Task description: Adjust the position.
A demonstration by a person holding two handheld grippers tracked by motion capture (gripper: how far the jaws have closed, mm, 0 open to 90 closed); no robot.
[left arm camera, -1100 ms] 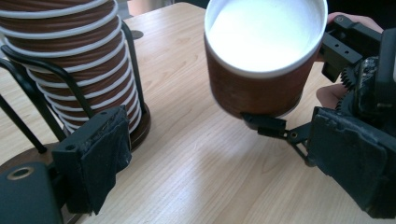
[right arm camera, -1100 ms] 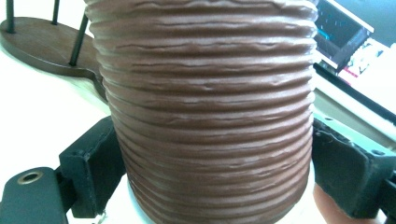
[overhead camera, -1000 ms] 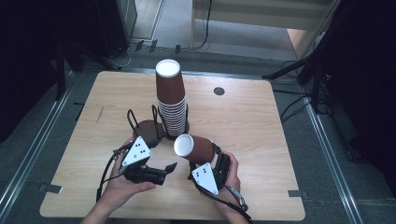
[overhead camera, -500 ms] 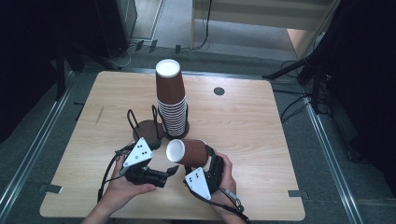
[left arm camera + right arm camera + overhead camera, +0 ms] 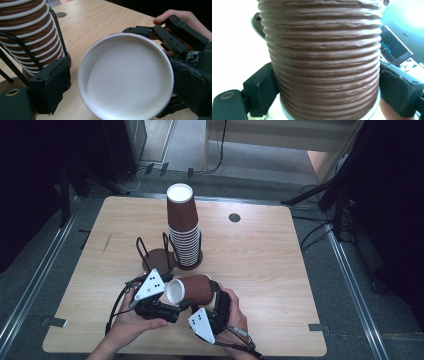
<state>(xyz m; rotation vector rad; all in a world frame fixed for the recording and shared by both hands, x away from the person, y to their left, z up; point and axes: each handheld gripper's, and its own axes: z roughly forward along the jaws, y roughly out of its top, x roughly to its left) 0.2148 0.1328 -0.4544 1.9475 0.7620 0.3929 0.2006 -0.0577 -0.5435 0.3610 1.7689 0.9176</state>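
A brown ribbed paper cup (image 5: 192,290) lies level over the table's near edge, its white mouth turned to the left. My right gripper (image 5: 214,292) is shut on its wall near the base. In the right gripper view both pads (image 5: 263,90) press the cup's ribbed side (image 5: 324,50). My left gripper (image 5: 177,306) faces the cup's mouth and stands open. In the left gripper view the white inside of the cup (image 5: 127,75) sits between the jaws, with a gap between the left pad (image 5: 57,82) and the rim. A tall stack of brown cups (image 5: 183,232) stands upside down behind.
The stack sits in a black wire rack (image 5: 152,255) on the wooden table (image 5: 260,265), close behind the left gripper. A dark round grommet (image 5: 234,217) marks the tabletop at the back right. Cables trail from both grippers, and dark stands surround the table.
The right gripper has tipped the cup from mouth-up to lying level and carried it left and down towards the left gripper. The left gripper has stayed put.
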